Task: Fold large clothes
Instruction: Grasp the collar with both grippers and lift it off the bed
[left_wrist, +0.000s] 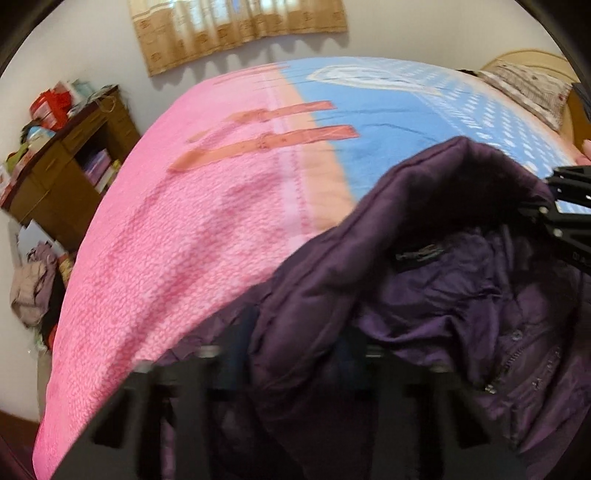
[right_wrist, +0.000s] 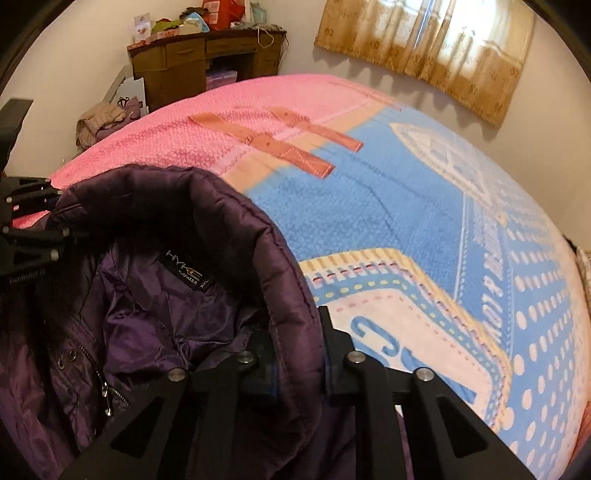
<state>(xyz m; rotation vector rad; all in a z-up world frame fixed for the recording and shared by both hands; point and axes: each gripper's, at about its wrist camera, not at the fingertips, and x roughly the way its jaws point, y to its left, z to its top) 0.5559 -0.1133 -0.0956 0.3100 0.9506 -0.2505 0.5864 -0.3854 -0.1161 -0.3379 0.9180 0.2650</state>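
Observation:
A dark purple padded jacket (left_wrist: 443, 295) lies at the near edge of the bed with its lining and neck label (right_wrist: 186, 275) facing up. In the left wrist view my left gripper (left_wrist: 295, 350) is blurred at the bottom, shut on the left side of the jacket's collar (left_wrist: 424, 192). My right gripper (right_wrist: 295, 354) is shut on the right side of the same collar (right_wrist: 221, 199), with the quilted edge pinched between its black fingers. Each gripper shows in the other's view: the right gripper (left_wrist: 546, 206) at the right edge, the left gripper (right_wrist: 55, 229) at the left edge.
The bed carries a pink and blue blanket (right_wrist: 406, 206) that stretches away beyond the jacket. A brown desk (right_wrist: 192, 62) with clutter stands by the far wall, with a heap of clothes (right_wrist: 103, 122) beside it. A curtain (right_wrist: 443, 48) hangs behind and a pillow (left_wrist: 528, 88) lies at the head.

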